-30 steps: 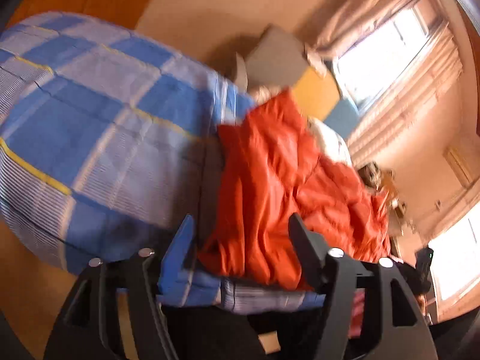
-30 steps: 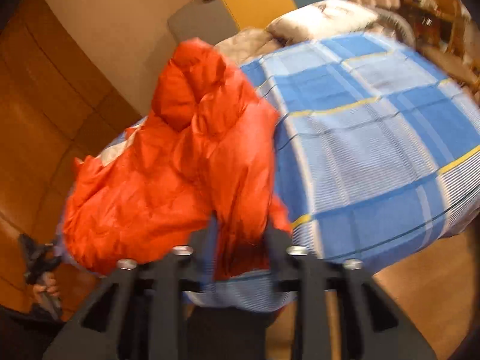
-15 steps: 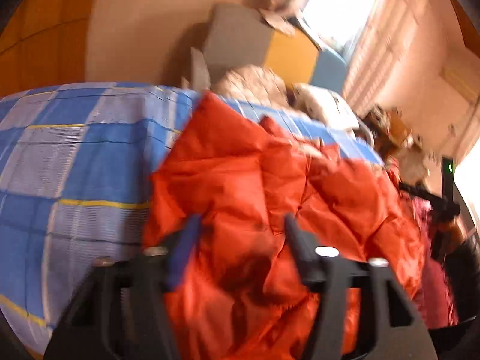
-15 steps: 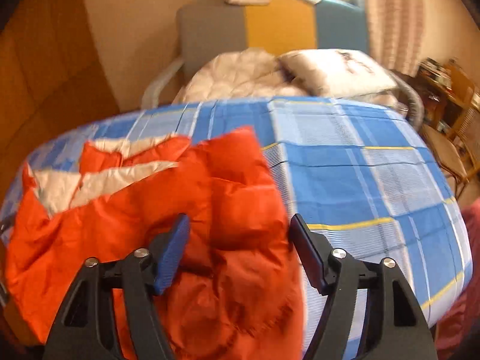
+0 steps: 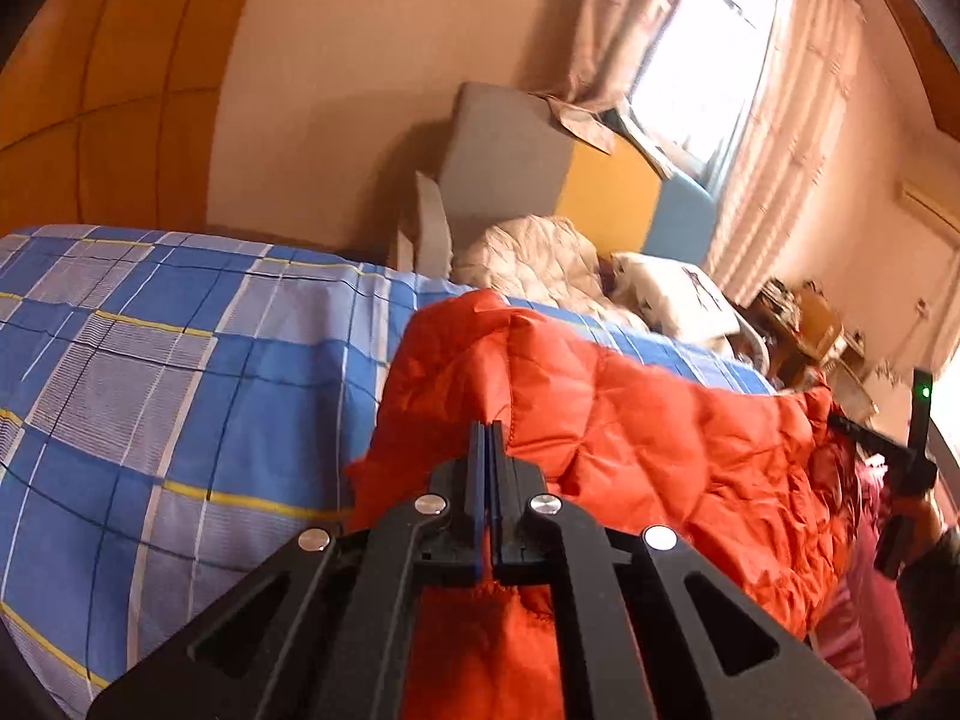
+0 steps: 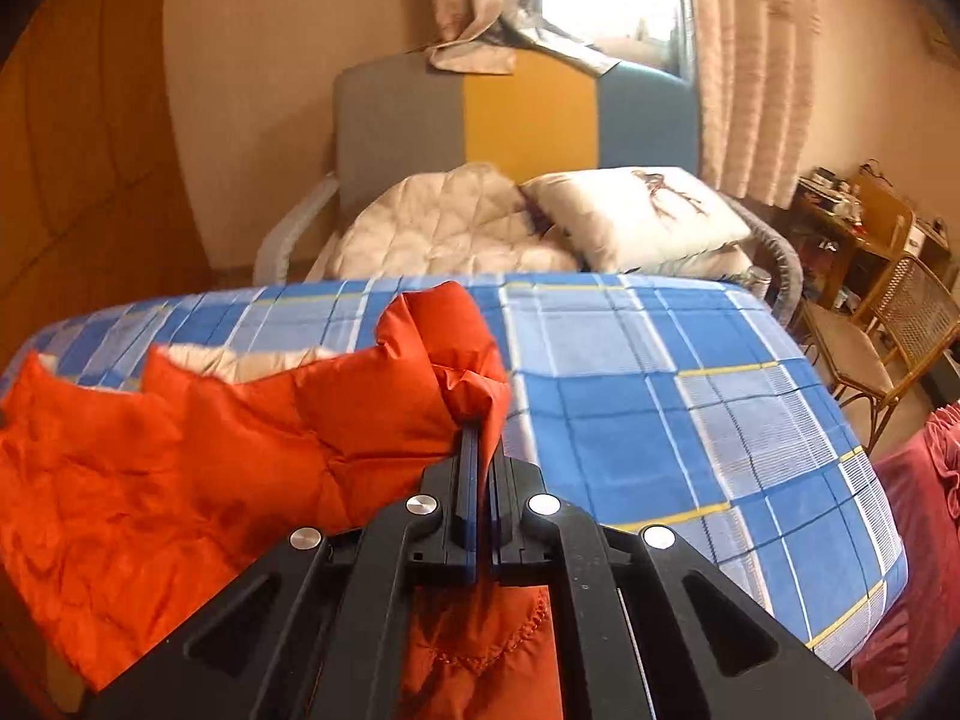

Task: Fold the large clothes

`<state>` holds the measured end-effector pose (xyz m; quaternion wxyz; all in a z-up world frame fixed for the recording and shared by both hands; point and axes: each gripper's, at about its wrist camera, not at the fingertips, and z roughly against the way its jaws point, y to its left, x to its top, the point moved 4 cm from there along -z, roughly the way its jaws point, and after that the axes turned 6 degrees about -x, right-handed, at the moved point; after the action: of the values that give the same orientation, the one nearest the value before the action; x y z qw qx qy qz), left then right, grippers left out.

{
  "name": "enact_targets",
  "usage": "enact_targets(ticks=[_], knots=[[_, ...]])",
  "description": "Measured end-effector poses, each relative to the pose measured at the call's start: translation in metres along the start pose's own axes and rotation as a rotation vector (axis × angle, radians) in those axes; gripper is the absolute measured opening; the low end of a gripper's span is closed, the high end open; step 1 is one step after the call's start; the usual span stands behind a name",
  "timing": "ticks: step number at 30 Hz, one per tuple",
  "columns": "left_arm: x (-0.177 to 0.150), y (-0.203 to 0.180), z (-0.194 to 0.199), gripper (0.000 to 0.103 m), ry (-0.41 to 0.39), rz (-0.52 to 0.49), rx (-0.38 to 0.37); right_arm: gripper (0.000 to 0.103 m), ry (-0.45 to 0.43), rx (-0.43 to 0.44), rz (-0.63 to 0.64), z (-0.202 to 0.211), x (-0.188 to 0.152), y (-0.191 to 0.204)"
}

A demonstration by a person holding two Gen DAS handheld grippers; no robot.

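An orange quilted jacket (image 5: 648, 438) lies bunched on a bed covered with a blue checked sheet (image 5: 156, 360). My left gripper (image 5: 487, 429) is shut on the jacket's near edge, with orange fabric hanging below the jaws. In the right wrist view the same jacket (image 6: 180, 450) spreads to the left, its pale lining showing at the far edge. My right gripper (image 6: 474, 435) is shut on a raised fold of the jacket, and its hem hangs under the jaws. The right gripper (image 5: 900, 456) also shows at the far right of the left wrist view, held by a hand.
A grey, yellow and blue headboard (image 6: 516, 114) stands behind a beige quilt (image 6: 444, 228) and a white pillow (image 6: 636, 210). A wicker chair (image 6: 882, 336) and a cluttered wooden desk (image 6: 852, 210) are to the right. Dark red cloth (image 6: 918, 540) hangs at the bed's right side. Curtains frame a bright window (image 5: 702, 48).
Both grippers closed from open onto the orange jacket's edge. Both views swung and rose, so the headboard and window now stand upright ahead and the jacket is lifted at the two held spots.
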<state>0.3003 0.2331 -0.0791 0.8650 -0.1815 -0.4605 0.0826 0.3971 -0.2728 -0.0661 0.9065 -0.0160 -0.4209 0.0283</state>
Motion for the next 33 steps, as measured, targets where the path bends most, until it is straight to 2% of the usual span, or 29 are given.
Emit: enact_targets(ticks=[5,13,19,21,22,23,24,25,26,27,29,33], knots=[[0.008,0.011,-0.04,0.0,0.021,0.043,0.058,0.002,0.025,-0.055,-0.056,-0.037,0.006,0.006],[-0.016,0.033,-0.115,0.001,0.163,0.056,0.135,0.002,0.136,-0.14,-0.07,-0.106,-0.021,0.014],[-0.025,0.036,-0.122,0.001,0.173,0.077,0.162,0.002,0.18,-0.156,-0.075,-0.127,-0.032,0.016],[-0.022,0.035,-0.116,0.005,0.168,0.099,0.184,0.002,0.184,-0.149,-0.081,-0.125,-0.031,0.014],[-0.021,0.033,-0.112,0.005,0.163,0.112,0.176,0.004,0.185,-0.133,-0.102,-0.121,-0.03,0.011],[-0.019,0.03,-0.105,0.012,0.145,0.115,0.184,0.006,0.18,-0.122,-0.117,-0.117,-0.029,0.009],[-0.017,0.025,-0.096,0.021,0.124,0.106,0.202,0.014,0.171,-0.125,-0.13,-0.111,-0.028,0.006],[-0.016,0.021,-0.091,0.035,0.11,0.101,0.193,0.029,0.162,-0.125,-0.142,-0.106,-0.027,0.004],[-0.014,0.012,-0.081,0.043,0.083,0.091,0.193,0.038,0.15,-0.113,-0.162,-0.098,-0.026,0.002],[-0.013,0.006,-0.075,0.044,0.067,0.078,0.198,0.051,0.136,-0.113,-0.172,-0.091,-0.025,0.0],[-0.012,-0.012,-0.062,0.044,0.037,0.054,0.187,0.052,0.083,-0.112,-0.182,-0.069,-0.023,0.002],[-0.018,-0.05,-0.048,0.047,0.013,0.027,0.122,0.052,0.032,-0.058,-0.198,-0.032,-0.027,0.022]])
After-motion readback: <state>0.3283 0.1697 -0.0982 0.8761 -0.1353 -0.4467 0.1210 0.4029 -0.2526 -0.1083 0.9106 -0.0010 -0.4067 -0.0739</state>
